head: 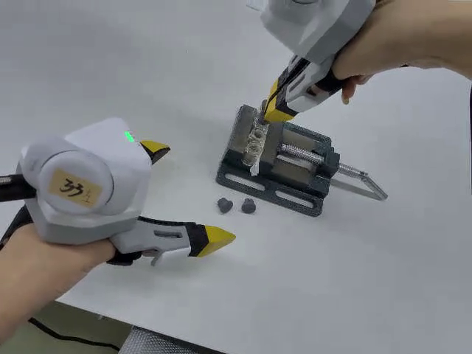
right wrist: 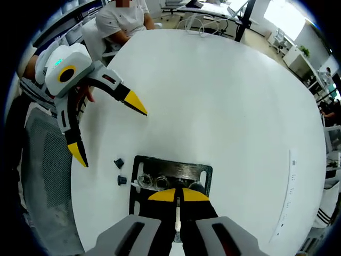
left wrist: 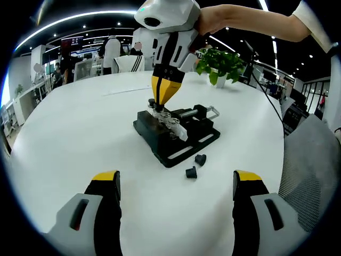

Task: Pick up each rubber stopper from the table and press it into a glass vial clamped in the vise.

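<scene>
Nearest the person, the left gripper (head: 196, 193) hovered above the white table (head: 147, 66), its jaws spread wide. Beyond it, two dark rubber stoppers (head: 225, 204) lay just beside the vise (head: 295, 184). Glass vials (head: 256, 141) stood clamped in the vise. Over them the right gripper (head: 276, 110) pointed down, jaws pressed nearly together; whether they pinched a stopper was unclear.

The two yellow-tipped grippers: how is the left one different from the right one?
The left gripper has its jaws wide apart; the right gripper has them together. The left hovers over the white table beside two dark rubber stoppers; the right points down at the glass vials in the black vise. Both have yellow tips.
</scene>
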A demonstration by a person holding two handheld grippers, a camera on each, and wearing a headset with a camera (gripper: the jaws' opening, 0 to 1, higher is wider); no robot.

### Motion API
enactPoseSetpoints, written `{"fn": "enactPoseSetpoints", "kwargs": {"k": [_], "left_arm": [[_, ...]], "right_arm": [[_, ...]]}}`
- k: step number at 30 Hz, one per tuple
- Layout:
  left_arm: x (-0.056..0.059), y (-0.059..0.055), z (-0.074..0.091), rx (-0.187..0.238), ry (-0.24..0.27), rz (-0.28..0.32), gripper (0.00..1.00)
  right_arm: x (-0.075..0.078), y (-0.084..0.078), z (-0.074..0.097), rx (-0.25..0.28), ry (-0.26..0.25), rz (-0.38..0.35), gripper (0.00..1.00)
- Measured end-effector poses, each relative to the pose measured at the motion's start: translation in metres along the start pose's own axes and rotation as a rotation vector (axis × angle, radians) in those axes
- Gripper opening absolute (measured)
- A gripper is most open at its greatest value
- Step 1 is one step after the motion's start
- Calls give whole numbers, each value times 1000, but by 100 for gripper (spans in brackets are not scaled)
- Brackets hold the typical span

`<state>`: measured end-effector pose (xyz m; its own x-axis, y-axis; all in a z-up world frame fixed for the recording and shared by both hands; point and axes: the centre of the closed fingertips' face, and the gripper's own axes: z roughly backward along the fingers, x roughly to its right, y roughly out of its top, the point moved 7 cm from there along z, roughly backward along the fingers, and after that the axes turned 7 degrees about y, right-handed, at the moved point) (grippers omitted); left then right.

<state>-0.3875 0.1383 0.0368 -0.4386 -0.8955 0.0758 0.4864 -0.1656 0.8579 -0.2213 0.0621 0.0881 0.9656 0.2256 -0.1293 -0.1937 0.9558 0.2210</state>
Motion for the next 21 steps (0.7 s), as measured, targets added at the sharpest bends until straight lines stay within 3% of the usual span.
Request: {"fn": "enactPoseSetpoints", "kwargs": {"k": [2,9,18,20,21], "left_arm": [[0,1,-1,0,-4,-6,85],[0,1,-1,2,-4,-2,85],[-1,1,0,1,-1,1,85],[0,2,0,2,-1,0,85],[0,3,1,5,-1,-2,85]], "right_arm": [[10,2,-2,3,21,-12,0],[-8,-2,0,24,70,-66,0],[-17,1,2,-11,54,-57,0],[-17,0,3,-5,57,-76,0],[-17,-1,2,14,58,-140,0]]}}
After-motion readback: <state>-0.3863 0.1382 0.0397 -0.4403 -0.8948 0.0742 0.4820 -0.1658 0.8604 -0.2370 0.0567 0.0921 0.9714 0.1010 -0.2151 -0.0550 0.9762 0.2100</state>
